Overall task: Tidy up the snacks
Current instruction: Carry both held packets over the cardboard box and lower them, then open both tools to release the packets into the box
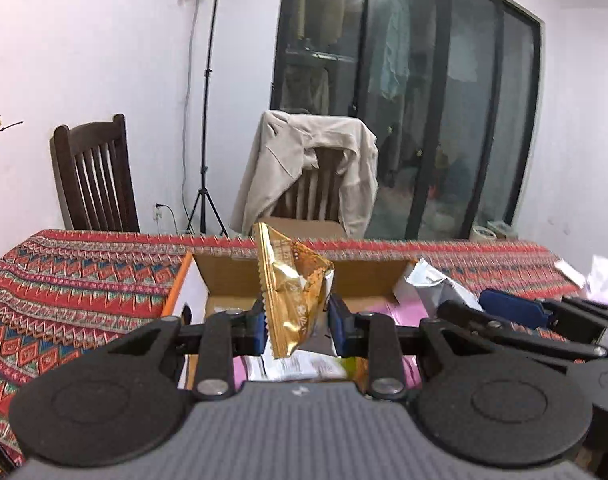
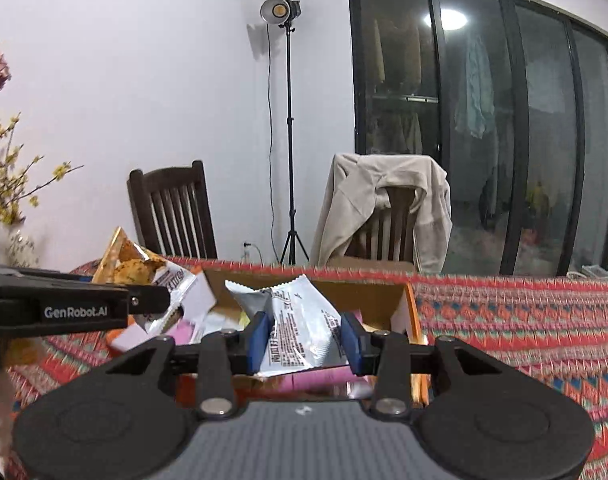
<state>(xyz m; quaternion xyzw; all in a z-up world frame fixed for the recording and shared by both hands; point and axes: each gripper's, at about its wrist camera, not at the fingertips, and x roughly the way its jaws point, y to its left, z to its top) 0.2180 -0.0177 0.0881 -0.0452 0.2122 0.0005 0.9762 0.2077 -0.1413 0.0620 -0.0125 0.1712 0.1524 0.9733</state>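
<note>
Open cardboard box (image 1: pixel 368 280) holds pink packets (image 2: pixel 316 380); claws grip snack packets above

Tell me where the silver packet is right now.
The silver packet sits centre in the right wrist view, pinched in the right gripper above the open box; the left wrist view shows it at right.
</note>
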